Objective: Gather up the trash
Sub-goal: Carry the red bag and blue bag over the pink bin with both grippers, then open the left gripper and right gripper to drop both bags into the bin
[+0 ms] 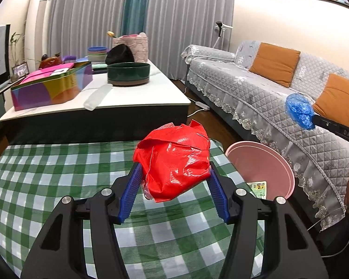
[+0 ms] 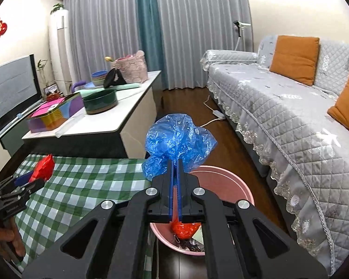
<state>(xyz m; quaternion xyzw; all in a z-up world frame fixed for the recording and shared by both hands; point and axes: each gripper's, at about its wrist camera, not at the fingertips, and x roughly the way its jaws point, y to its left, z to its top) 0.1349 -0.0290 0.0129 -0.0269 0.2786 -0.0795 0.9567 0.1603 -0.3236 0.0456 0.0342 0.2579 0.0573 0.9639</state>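
Note:
My left gripper point(image 1: 174, 165) is shut on a crumpled red plastic wrapper point(image 1: 174, 162) and holds it above the green checked tablecloth point(image 1: 58, 174). It also shows in the right wrist view point(image 2: 43, 168) at the far left. My right gripper point(image 2: 175, 162) is shut on a crumpled blue plastic bag point(image 2: 178, 139) and holds it over the pink bin point(image 2: 223, 183). The bin holds red and other scraps point(image 2: 186, 230). In the left wrist view the blue bag point(image 1: 299, 110) hangs at the right, above the pink bin point(image 1: 263, 169).
A white coffee table point(image 1: 132, 97) behind the cloth carries a colourful box point(image 1: 51, 86), a dark green bowl point(image 1: 128, 73) and other dishes. A grey quilted sofa point(image 2: 290, 116) with orange cushions runs along the right. A power strip point(image 2: 217, 114) lies on the wooden floor.

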